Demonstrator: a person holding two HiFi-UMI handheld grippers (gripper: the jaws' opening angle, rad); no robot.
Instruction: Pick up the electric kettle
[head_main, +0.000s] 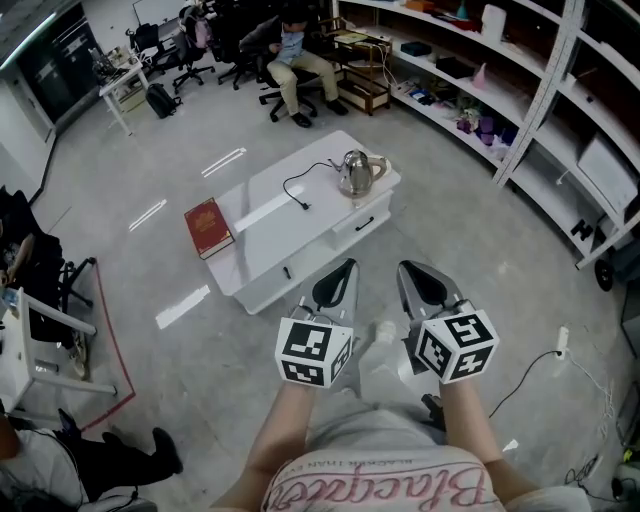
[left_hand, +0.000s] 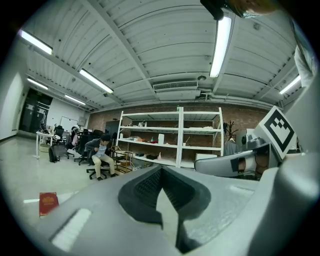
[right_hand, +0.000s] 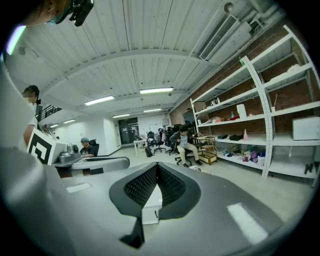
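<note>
My left gripper (head_main: 345, 268) and right gripper (head_main: 408, 270) are held side by side at waist height, each with its jaws pressed together and nothing between them. The left gripper view and the right gripper view both show the black pads meeting at the tips. The marker cubes face up toward my head.

Ahead of the two grippers, at about 12 o'clock in the head view, stands a low white table (head_main: 265, 235) on the pale floor, well apart from both tips. The electric kettle (head_main: 356, 173), silver with its handle turned to the right, sits upright near the table's far right corner. A black cord (head_main: 297, 185) trails from it across the tabletop. A red book (head_main: 208, 227) lies at the table's left end, around 10 o'clock from my left gripper, its edge overhanging.

Metal shelving (head_main: 520, 95) lined with small items runs along the wall from 1 to 3 o'clock. Beyond the table, at 12 o'clock, a person (head_main: 295, 62) sits on an office chair.
</note>
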